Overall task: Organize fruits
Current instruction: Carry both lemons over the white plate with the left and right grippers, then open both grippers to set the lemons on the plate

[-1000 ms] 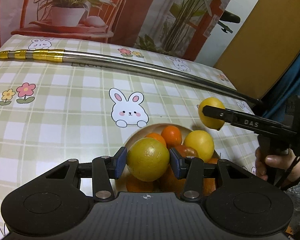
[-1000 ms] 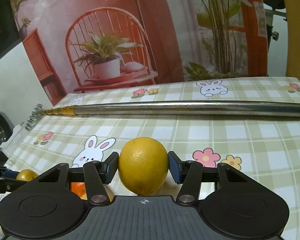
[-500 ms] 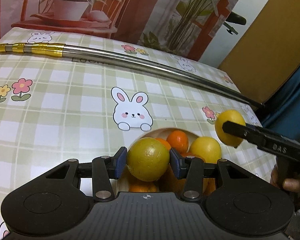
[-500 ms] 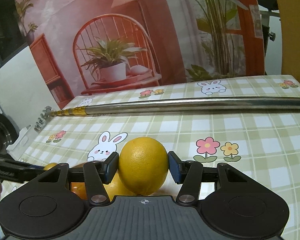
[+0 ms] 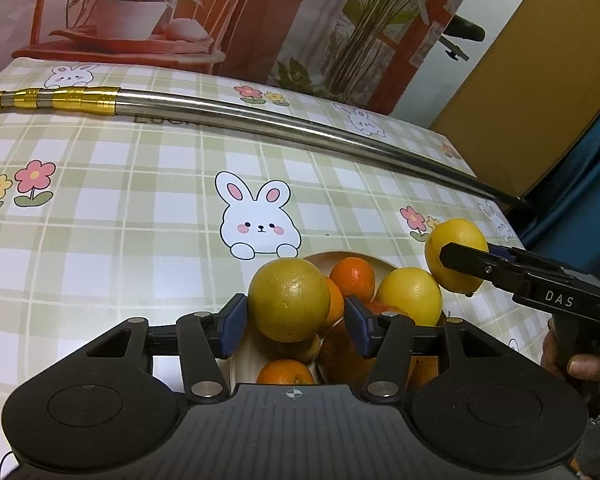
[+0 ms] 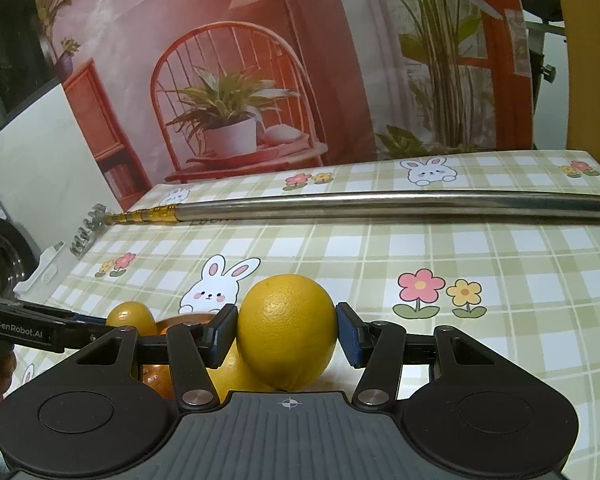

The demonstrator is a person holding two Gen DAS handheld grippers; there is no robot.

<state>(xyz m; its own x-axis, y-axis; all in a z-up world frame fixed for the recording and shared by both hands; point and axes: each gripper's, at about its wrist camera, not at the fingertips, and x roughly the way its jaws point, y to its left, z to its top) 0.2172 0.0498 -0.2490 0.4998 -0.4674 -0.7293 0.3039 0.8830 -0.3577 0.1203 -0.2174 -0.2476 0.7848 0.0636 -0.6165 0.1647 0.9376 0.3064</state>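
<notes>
A pale wooden bowl [image 5: 324, 258] holds several oranges and a lemon [image 5: 410, 296]. A yellow-green citrus [image 5: 288, 300] lies on top of the pile between the jaws of my left gripper [image 5: 294, 322]. Those jaws are opening, and a gap shows beside the right pad. My right gripper [image 6: 287, 332] is shut on a round yellow citrus [image 6: 287, 330], held just above the bowl's right side. In the left wrist view this yellow citrus [image 5: 456, 256] hangs by the rim. The bowl [image 6: 188, 318] peeks out behind the right gripper's fingers.
A long steel pole with a gold end [image 5: 228, 114] lies across the far side of the checked rabbit tablecloth [image 5: 100, 220]. A person's hand [image 5: 580, 364] grips the right tool's handle. A printed backdrop stands behind the table, whose right edge drops off near the bowl.
The left jaws have spread off the yellow-green citrus, which has settled onto the pile. The right gripper, still clamping its yellow citrus, has drifted slightly nearer the bowl.
</notes>
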